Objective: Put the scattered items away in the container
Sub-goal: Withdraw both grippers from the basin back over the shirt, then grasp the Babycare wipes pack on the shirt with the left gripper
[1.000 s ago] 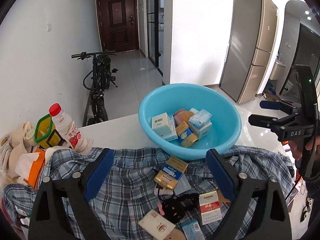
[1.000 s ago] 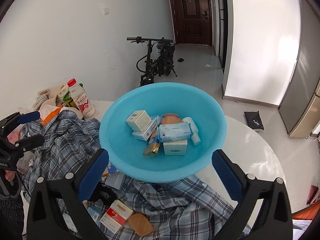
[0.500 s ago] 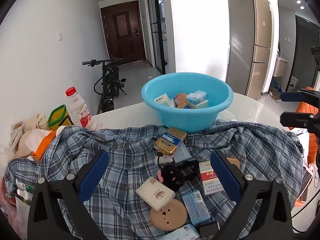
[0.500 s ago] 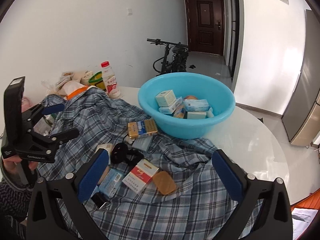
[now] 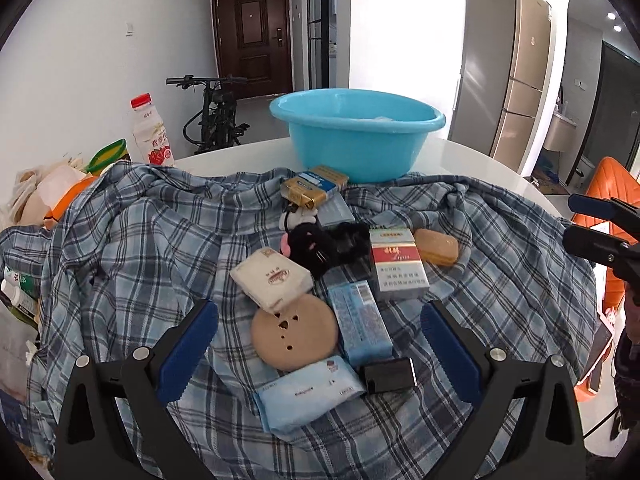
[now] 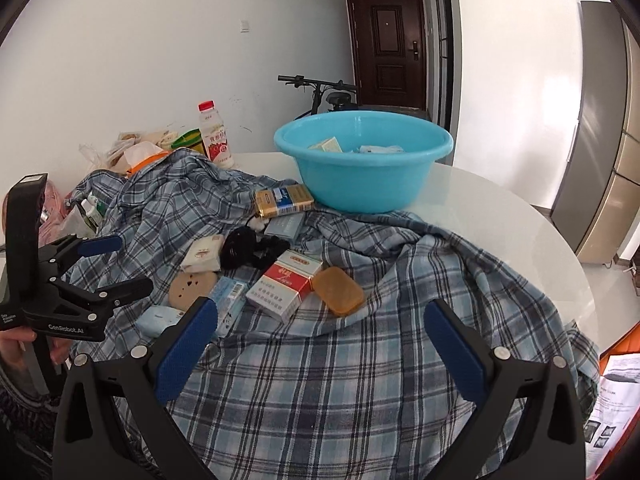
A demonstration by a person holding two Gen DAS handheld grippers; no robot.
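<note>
On the plaid shirt (image 5: 132, 240), scattered packs lie before the blue basin (image 5: 356, 136); left gripper (image 5: 320, 344) and right gripper (image 6: 320, 344) jaws spread, empty. Left gripper body reads "GenRobot.AI".

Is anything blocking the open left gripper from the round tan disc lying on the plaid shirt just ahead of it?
Mostly clear: the left gripper is open with the tan disc between its fingers. But a white packet overlaps the disc's far edge, and a blue box lies against its right side.

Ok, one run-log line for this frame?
left gripper: open | right gripper: open | round blue plastic basin: partly filled | red-and-white carton: on shirt
</note>
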